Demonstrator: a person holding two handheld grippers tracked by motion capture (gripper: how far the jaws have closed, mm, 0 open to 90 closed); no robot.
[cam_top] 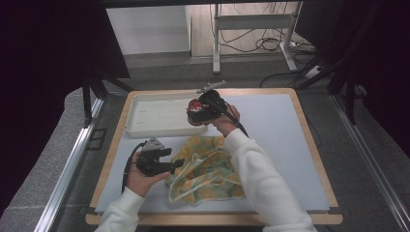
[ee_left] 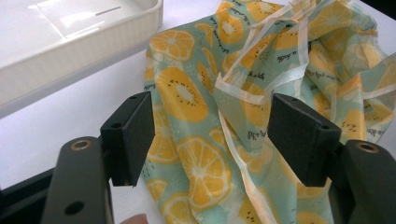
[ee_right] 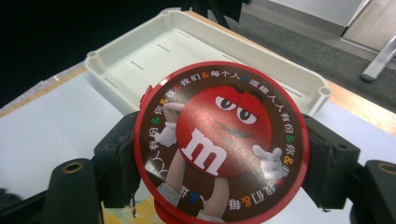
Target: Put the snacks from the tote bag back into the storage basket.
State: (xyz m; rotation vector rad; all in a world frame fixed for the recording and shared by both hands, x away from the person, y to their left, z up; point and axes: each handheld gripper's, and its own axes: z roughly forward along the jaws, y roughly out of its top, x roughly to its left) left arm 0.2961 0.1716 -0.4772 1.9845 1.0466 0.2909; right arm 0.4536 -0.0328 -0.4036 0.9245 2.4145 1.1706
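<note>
Now right tool (ee_right: 224,154) clamped on round candy tin (ee_right: 219,140), left tool (ee_left: 212,135) open over cloth (ee_left: 196,93)

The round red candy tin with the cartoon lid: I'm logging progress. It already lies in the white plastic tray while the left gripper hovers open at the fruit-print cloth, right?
Not quite. The round red candy tin is clamped between the right gripper jaws beside the white plastic tray, as the right gripper view shows. The left gripper is open at the fruit-print cloth.

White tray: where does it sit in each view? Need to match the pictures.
High view: white tray, upper left of the table, left of the right gripper.
Left gripper view: top left corner.
Right gripper view: behind the red round tin, upper centre.
Shared landmark: the tray.
</note>
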